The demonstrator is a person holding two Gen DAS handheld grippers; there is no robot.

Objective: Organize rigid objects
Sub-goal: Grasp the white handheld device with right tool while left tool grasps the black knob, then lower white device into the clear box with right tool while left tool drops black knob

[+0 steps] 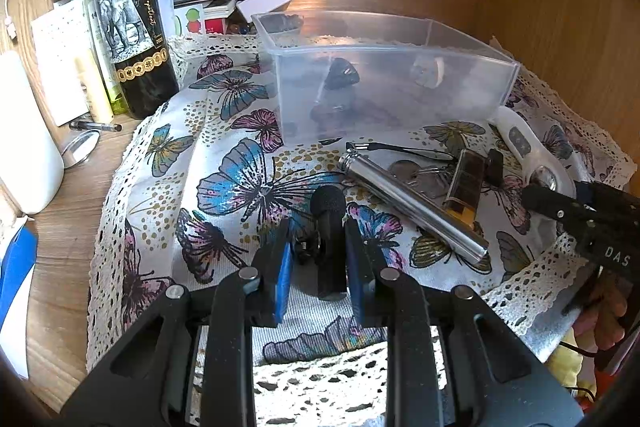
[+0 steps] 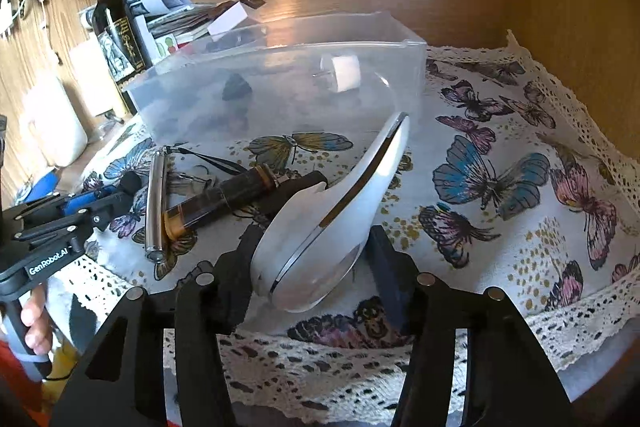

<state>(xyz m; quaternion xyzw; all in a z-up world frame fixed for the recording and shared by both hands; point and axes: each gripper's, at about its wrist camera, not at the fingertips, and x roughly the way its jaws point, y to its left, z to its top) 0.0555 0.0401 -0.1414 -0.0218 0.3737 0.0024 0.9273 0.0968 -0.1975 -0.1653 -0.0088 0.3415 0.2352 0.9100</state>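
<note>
Straddling a small black mic (image 1: 330, 243) with the left claw (image 1: 320, 259): blue pads sit either side of it, gaps visible on both sides, so jaws are apart, not yet clamped. Mic lies on the butterfly cloth (image 1: 224, 163) lower centre of the left wrist view, long axis running straight along the fingers, foam head pointing away toward the clear bin (image 1: 384, 67).

Right claw (image 2: 316, 267) brackets the white handheld magnifier (image 2: 340, 211); lens end between the fingers, handle pointing up-frame toward the bin (image 2: 280, 83). Fingers look near or touching it, but I can't tell if it's actually gripped.

Still on the cloth between the claws: steel cylinder (image 1: 412, 207), amber lighter (image 1: 464, 187), coins (image 1: 416, 175). Bin already holds a dark item and a small white one.

Key relation: both objects are aligned with their claws and the bin is straight ahead, up-frame. My read: close, lift, carry forward over the near rim. Magnifier is long, so it may swing or clip that rim.
</note>
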